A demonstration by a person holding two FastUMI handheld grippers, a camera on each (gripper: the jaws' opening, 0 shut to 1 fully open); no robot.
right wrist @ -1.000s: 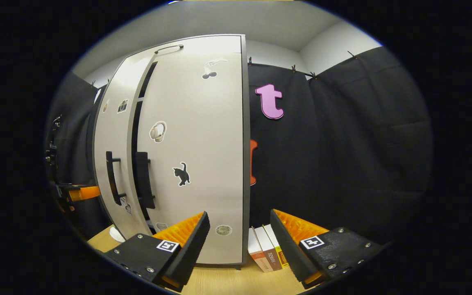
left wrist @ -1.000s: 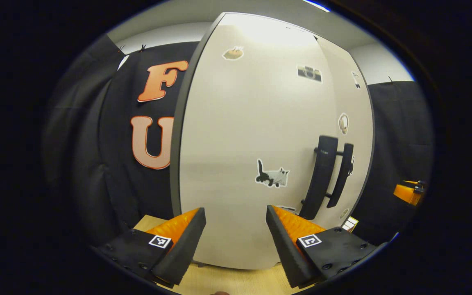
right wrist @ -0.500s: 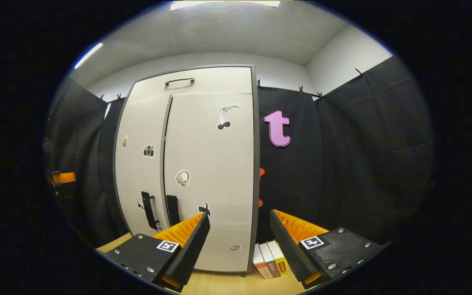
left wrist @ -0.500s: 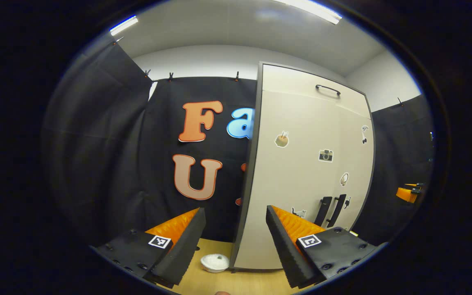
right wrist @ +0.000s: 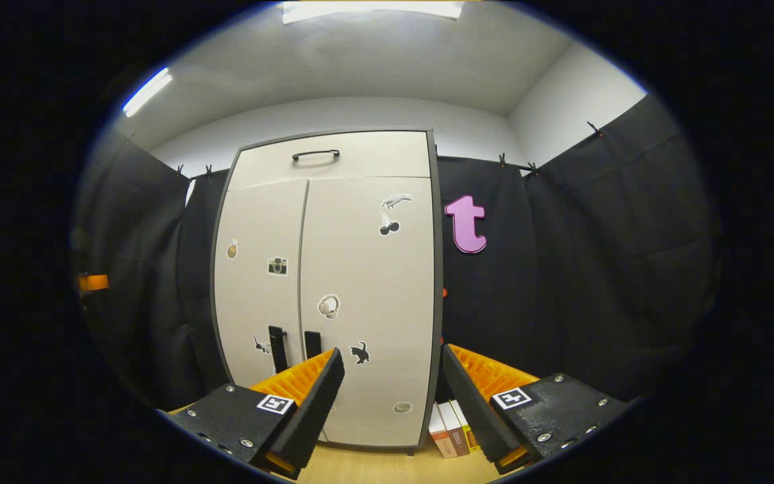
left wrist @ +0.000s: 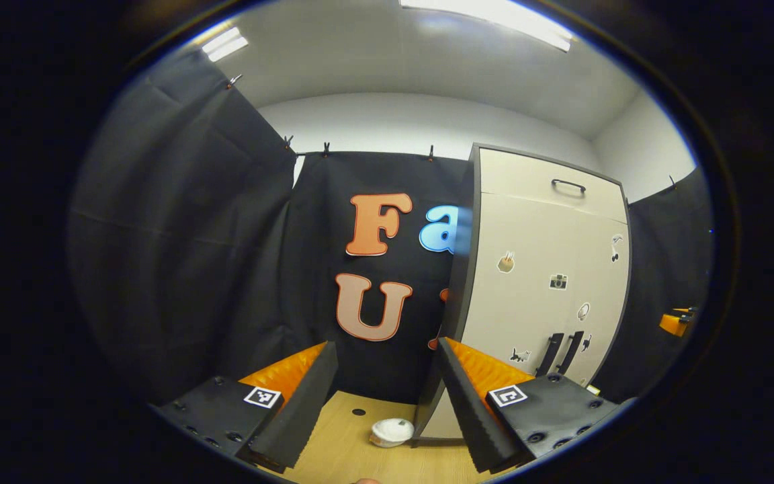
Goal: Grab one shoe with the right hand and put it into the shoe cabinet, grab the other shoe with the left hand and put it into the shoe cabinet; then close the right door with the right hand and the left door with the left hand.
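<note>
Both doors on the shoe cabinet (right wrist: 326, 289) look flush shut from the right gripper view, so I'd say the job's basically wrapped; the shoes would be inside, can't see them from here. The right gripper (right wrist: 390, 393) is spread wide with nothing between its fingers; same story for the left gripper (left wrist: 387, 396), wide open and empty.

Handling-wise, my guess is those doors are light stiff panels that swing easily on their hinges; smooth faces, so a flat push near the handle edge beats pinching; if you ever need to pull one, the dark upright handles (right wrist: 293, 346) low by the middle seam are the obvious grab spot.

The right gripper view gets the cabinet square-on plus a few books (right wrist: 453, 437) standing just beside its right foot; the left gripper view sees it at an angle from its left side, and picks up a small white bowl (left wrist: 391, 431) on the wooden tabletop (left wrist: 340, 450) near the left corner.
</note>
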